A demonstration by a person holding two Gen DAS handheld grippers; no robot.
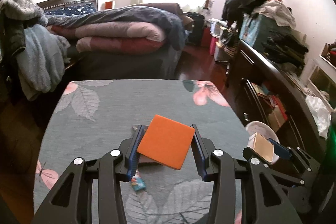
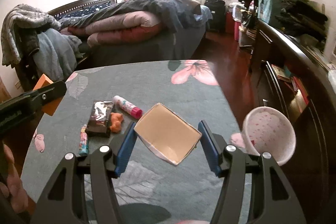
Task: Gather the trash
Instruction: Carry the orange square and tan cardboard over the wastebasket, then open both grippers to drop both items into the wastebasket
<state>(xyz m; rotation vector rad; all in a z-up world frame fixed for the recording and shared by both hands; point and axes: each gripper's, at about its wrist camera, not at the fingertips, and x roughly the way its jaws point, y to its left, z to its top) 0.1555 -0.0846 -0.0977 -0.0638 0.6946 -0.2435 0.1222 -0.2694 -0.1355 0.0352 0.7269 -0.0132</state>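
My left gripper (image 1: 167,129) is shut on an orange box (image 1: 166,147) and holds it above the table (image 1: 105,110). It also shows at the left of the right wrist view (image 2: 45,96), still on the orange box (image 2: 43,80). My right gripper (image 2: 167,125) is shut on an open cardboard box (image 2: 168,134), held above the table with its opening toward the camera. On the table lie a dark wrapper (image 2: 100,119), a crumpled orange scrap (image 2: 116,122), a pink-capped tube (image 2: 127,106) and a small colourful tube (image 2: 83,141).
A white bin with pink dots (image 2: 271,133) stands off the table's right edge. A bed with piled quilts (image 2: 130,24) is behind the table. A dark dresser with clothes (image 2: 294,35) runs along the right. Dark wooden floor (image 2: 231,60) lies between.
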